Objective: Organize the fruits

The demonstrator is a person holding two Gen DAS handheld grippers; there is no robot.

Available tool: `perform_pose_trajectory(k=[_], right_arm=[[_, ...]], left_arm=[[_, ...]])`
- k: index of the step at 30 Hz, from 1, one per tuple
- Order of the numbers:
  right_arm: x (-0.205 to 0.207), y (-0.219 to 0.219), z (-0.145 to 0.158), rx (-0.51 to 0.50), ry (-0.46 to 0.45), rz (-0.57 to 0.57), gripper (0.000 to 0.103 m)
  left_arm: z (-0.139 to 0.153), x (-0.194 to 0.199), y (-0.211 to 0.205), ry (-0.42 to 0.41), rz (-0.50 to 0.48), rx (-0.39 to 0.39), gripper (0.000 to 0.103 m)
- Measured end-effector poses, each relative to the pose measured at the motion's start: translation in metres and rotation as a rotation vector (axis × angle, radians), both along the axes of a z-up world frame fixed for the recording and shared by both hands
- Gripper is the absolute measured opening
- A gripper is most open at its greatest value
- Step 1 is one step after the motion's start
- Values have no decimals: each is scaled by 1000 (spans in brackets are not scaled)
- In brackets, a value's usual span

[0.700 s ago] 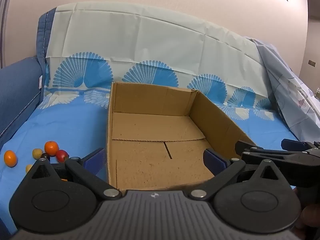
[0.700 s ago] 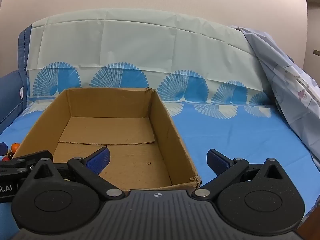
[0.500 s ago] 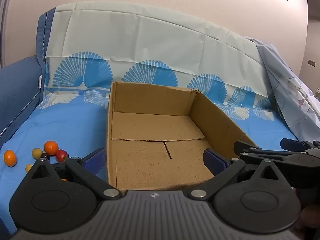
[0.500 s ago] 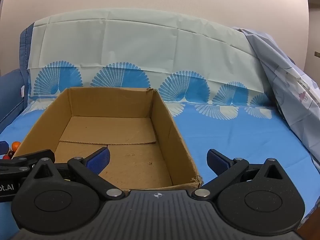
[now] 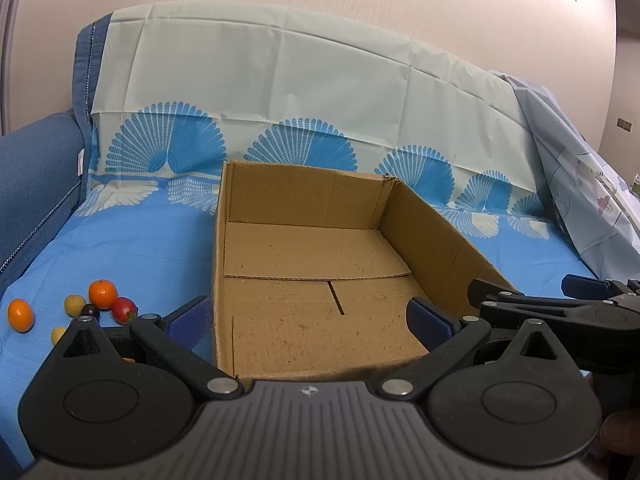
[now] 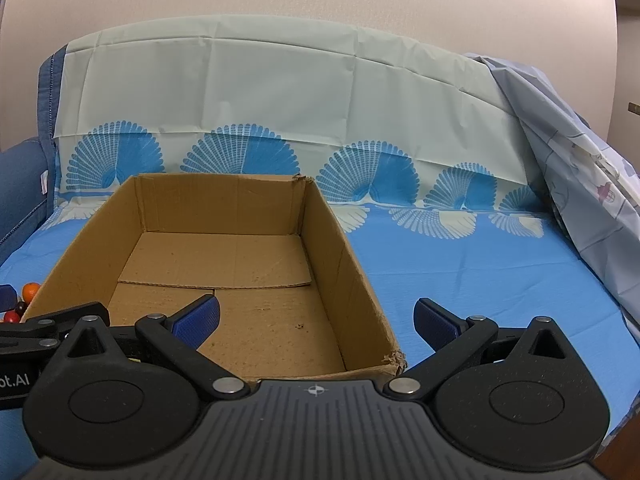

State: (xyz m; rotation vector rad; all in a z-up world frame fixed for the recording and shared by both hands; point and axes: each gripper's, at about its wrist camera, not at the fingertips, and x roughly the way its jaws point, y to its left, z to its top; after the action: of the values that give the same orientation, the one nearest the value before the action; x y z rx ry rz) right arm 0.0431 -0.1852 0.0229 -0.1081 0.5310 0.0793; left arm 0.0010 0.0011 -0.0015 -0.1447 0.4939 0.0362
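Lighting even, soft, moderately bright indoor; source not visible. Shadows faint, only a soft one along the near inner wall of the cardboard box (image 5: 320,264). No glare. Focus sharp throughout. Strong fisheye bending at frame edges; corners darkened.
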Motion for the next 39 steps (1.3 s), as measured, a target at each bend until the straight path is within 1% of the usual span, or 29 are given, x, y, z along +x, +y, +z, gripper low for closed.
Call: perform_pose_trajectory(k=[14, 18, 24, 25, 27, 29, 30, 31, 32, 33, 34, 35, 36, 38, 39], right_arm=[[-1, 1, -2, 6, 1, 0, 102], [0, -1, 1, 22, 2, 4, 102], [1, -12, 9, 52, -36, -4, 102], [1, -14, 10, 54, -44, -10, 102], [4, -20, 11, 53, -58, -22, 102], [9, -26, 13, 57, -71, -44, 102], [12, -30, 14, 71, -77, -58, 102], [16, -35, 15, 90, -79, -69, 102], [20, -41, 16, 113, -84, -80, 101], [24, -44, 16, 127, -86, -91, 100], [28, -47, 15, 135, -86, -98, 93], [32, -50, 14, 146, -83, -107, 84], [36, -53, 14, 162, -79, -113, 79], [43, -57, 13, 193, -74, -112, 54], [46, -58, 12, 201, -73, -109, 49]], left_arm=[[0, 0, -1, -6, 1, 3, 103], [3, -1, 2, 5, 11, -29, 103], [13, -5, 29, 8, 97, -66, 103], [14, -4, 36, 12, 111, -82, 103], [15, -5, 49, -11, 142, -88, 103], [17, -2, 61, -8, 178, -121, 103], [17, 1, 67, 8, 193, -149, 102], [16, 5, 72, 5, 203, -152, 100], [16, 10, 74, 40, 216, -147, 94], [15, 16, 79, 68, 236, -151, 83], [15, 19, 85, 77, 248, -165, 77], [14, 20, 89, 73, 253, -172, 72], [14, 22, 90, 80, 258, -167, 64], [14, 28, 95, 79, 263, -157, 53], [14, 31, 98, 71, 265, -163, 48]])
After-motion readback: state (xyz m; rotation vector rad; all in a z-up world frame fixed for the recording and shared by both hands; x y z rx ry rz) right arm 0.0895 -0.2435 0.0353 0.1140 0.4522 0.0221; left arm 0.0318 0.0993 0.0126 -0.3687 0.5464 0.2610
